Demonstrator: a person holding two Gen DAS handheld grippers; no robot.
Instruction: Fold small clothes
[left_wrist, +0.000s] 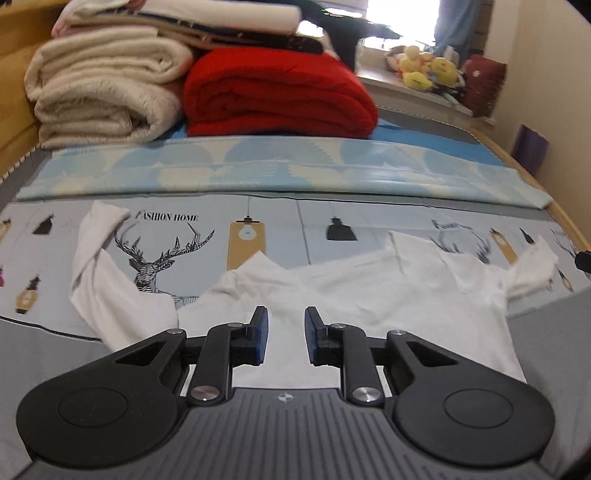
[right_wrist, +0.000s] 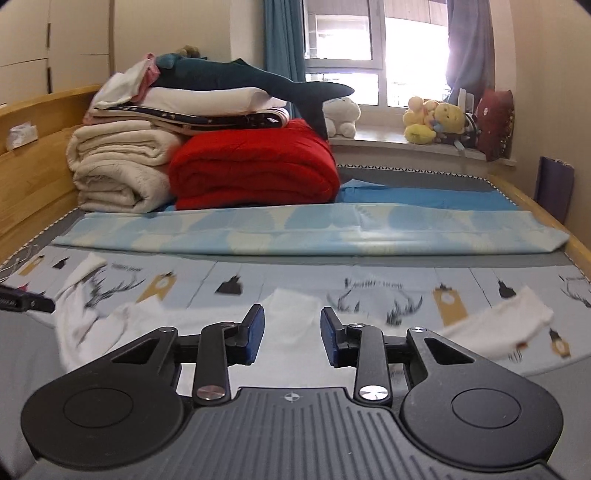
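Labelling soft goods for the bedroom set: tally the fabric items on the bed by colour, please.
White: 1, the long-sleeved top lying nearest the cameras
Red: 1, folded blanket
Cream: 1, folded blanket
Light blue patterned: 1, folded sheet
Dark teal: 1, plush shark
Total: 5, leaving out the mixed folded stack under the shark, whose layers I can't separate.

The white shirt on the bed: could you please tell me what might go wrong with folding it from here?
1. The white shirt lies rumpled, its left sleeve bent, so a fold might trap creases.
2. Neither the left gripper nor the right gripper clamps any cloth between its parted jaws; a closing pinch might miss or catch only one layer.
3. The right wrist view is blurred, so aiming may suffer.
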